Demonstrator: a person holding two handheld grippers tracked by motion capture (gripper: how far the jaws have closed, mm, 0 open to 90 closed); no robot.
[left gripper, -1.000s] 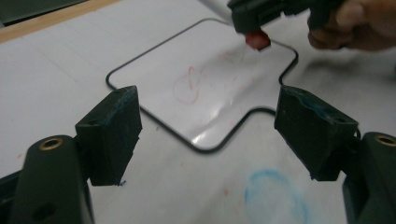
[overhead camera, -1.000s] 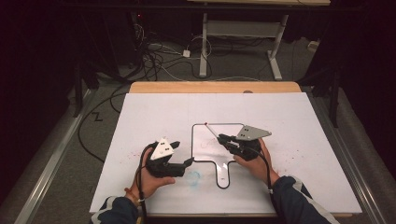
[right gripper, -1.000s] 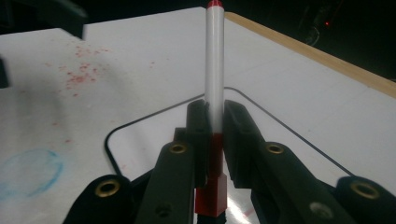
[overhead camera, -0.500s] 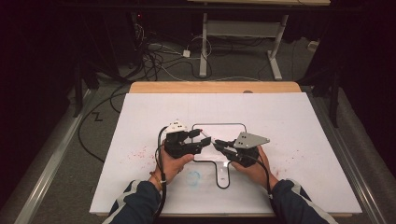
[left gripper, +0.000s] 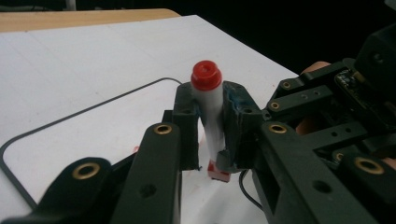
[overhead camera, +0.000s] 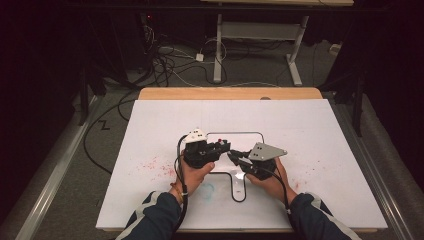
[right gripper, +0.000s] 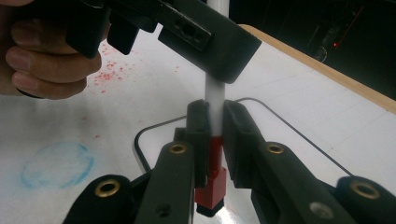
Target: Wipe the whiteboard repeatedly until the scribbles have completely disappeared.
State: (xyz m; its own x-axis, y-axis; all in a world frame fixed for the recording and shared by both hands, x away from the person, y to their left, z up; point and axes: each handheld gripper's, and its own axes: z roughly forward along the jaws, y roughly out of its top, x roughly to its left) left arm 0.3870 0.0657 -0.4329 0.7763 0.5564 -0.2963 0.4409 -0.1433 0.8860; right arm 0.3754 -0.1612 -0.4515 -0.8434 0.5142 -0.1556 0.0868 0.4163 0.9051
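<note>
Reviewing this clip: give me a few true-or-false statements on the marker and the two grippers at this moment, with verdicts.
1. Both grippers clamp the same marker. True.
2. The marker lies flat on the white board. False: it stands roughly upright, held between the jaws.
3. The marker's cap is blue. False: the red cap sits at the lower end.
4. The left gripper and the right gripper meet inside the black outline. True.
5. A blue smudge marks the board. True.

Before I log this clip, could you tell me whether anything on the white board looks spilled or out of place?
Yes. Red specks are scattered over the white board left of the left gripper, and a smudged blue ring sits near the person's edge. Both look like stray ink. The red-capped marker stands upright, clamped by both grippers.
</note>
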